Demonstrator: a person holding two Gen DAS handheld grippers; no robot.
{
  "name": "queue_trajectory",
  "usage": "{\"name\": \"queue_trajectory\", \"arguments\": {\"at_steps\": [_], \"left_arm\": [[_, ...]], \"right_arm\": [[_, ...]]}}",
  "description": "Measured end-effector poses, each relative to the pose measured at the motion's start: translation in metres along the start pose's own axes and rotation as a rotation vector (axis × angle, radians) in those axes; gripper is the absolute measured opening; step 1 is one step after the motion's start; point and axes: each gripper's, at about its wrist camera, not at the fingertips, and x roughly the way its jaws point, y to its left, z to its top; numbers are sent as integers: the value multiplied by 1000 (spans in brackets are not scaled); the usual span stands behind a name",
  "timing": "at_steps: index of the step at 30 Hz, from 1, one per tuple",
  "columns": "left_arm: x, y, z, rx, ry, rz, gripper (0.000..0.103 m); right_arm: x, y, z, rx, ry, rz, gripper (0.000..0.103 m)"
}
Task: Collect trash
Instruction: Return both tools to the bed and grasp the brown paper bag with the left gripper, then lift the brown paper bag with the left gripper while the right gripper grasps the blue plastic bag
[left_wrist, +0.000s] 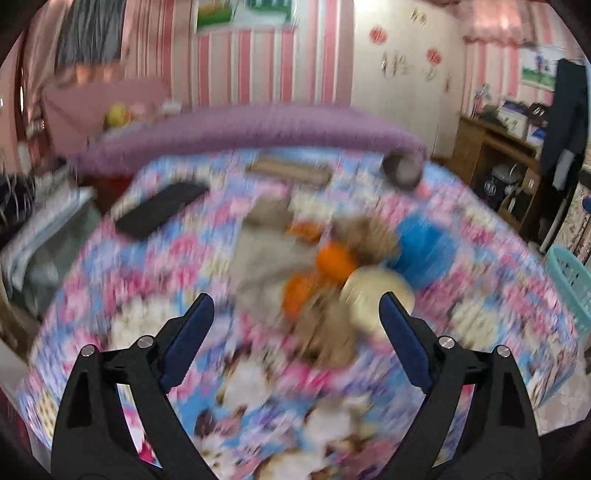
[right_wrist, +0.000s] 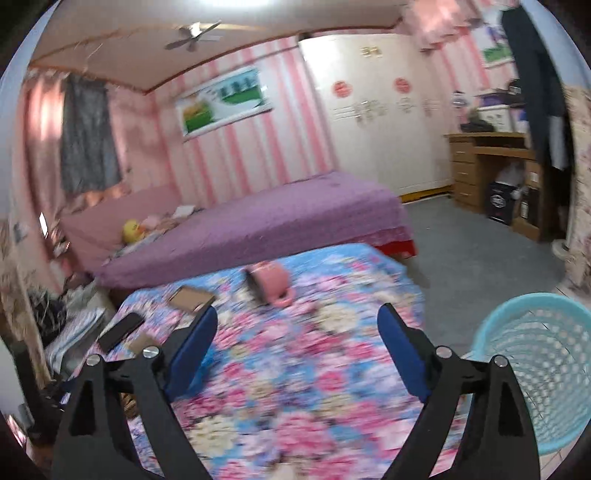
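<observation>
Trash heap, lying on the flower-print quilt: blurred orange pieces, brown and grey crumpled stuff, a blue wad and a pale round lid-like thing, all bunched together near the quilt's middle. Exact kinds cannot be told through the blur.

Left gripper: mine, jaws wide apart, nothing between them, aimed down at the near edge of the heap.

Right gripper: mine, jaws likewise apart and empty, over the quilt, with the heap out of its view.

Turquoise mesh basket: on the floor just beside the quilt's right edge, likely the place for the trash.

Keepers on the quilt, beyond the heap: black phone-like slab, pink mug tipped on its side, brown card or notebook.

Risks, as I judge them: the heap is loose and mixed, so one closing may take only a scrap and scatter the rest; soft quilt may get pinched along with it; round lid and orange pieces may roll off toward the floor; a hurried reach may sweep the keepers in with the rubbish.

Writing: none readable. Red round stickers on the white wardrobe too blurred to read.
</observation>
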Motion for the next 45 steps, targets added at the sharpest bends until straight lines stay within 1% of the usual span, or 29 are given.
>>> {"name": "queue_trajectory", "arguments": {"at_steps": [1, 2, 4, 5, 6, 7, 8, 9, 10, 12, 13, 14, 15, 17, 19, 22, 26, 27, 28, 29, 30, 31, 36, 42, 45], "left_arm": [[2, 3, -3, -14, 13, -30, 88], [4, 3, -6, -5, 12, -43, 88], [9, 1, -8, 35, 15, -21, 88], [12, 1, -7, 36, 20, -25, 87], [17, 2, -5, 17, 36, -53, 86], [20, 1, -6, 2, 53, -79, 80], [28, 2, -8, -12, 92, -113, 65], [33, 3, -12, -15, 119, -127, 39], [38, 3, -12, -14, 149, -142, 38], [33, 3, -10, -16, 123, -157, 37], [24, 3, -7, -16, 90, -172, 37], [15, 5, -5, -14, 56, -170, 37], [8, 7, -4, -14, 24, -159, 37], [-8, 14, 0, -18, -42, -112, 37], [-14, 23, 5, -36, -81, -70, 37], [-16, 39, 11, -75, -98, -39, 37], [-13, 49, 11, -107, -84, -42, 37], [-13, 50, 10, -107, -82, -46, 37], [-14, 50, 11, -103, -82, -46, 37], [-13, 51, 9, -102, -82, -50, 37], [-12, 50, 8, -103, -81, -57, 37], [-11, 51, 7, -106, -80, -63, 37], [-9, 48, 6, -101, -77, -68, 37], [-12, 41, 6, -94, -93, -76, 37], [-14, 32, 6, -81, -105, -81, 37]], "right_arm": [[7, 15, -6, -8, 18, 17, 87], [11, 24, -12, -14, 28, 27, 87], [22, 42, -21, -38, 56, 34, 87], [27, 51, -26, -54, 68, 26, 87], [29, 54, -29, -64, 75, 22, 87], [33, 59, -36, -79, 91, 22, 87], [37, 64, -41, -93, 111, 23, 87], [40, 68, -46, -106, 130, 20, 87], [46, 73, -51, -122, 154, 18, 87], [54, 77, -54, -140, 187, 22, 87], [58, 80, -57, -146, 202, 30, 87], [61, 83, -59, -148, 211, 38, 87], [66, 86, -62, -153, 227, 52, 87], [76, 92, -66, -157, 248, 62, 87], [87, 99, -72, -166, 272, 75, 87], [109, 112, -82, -204, 322, 75, 87], [131, 125, -90, -254, 362, 48, 86], [135, 126, -91, -258, 370, 43, 82], [140, 128, -93, -265, 388, 43, 68], [144, 129, -94, -269, 407, 47, 60], [146, 130, -95, -272, 417, 47, 44], [147, 130, -95, -274, 421, 46, 32], [126, 128, -89, -278, 379, 52, 30], [71, 113, -69, -282, 265, 61, 30], [45, 102, -57, -301, 204, 46, 30]]}}
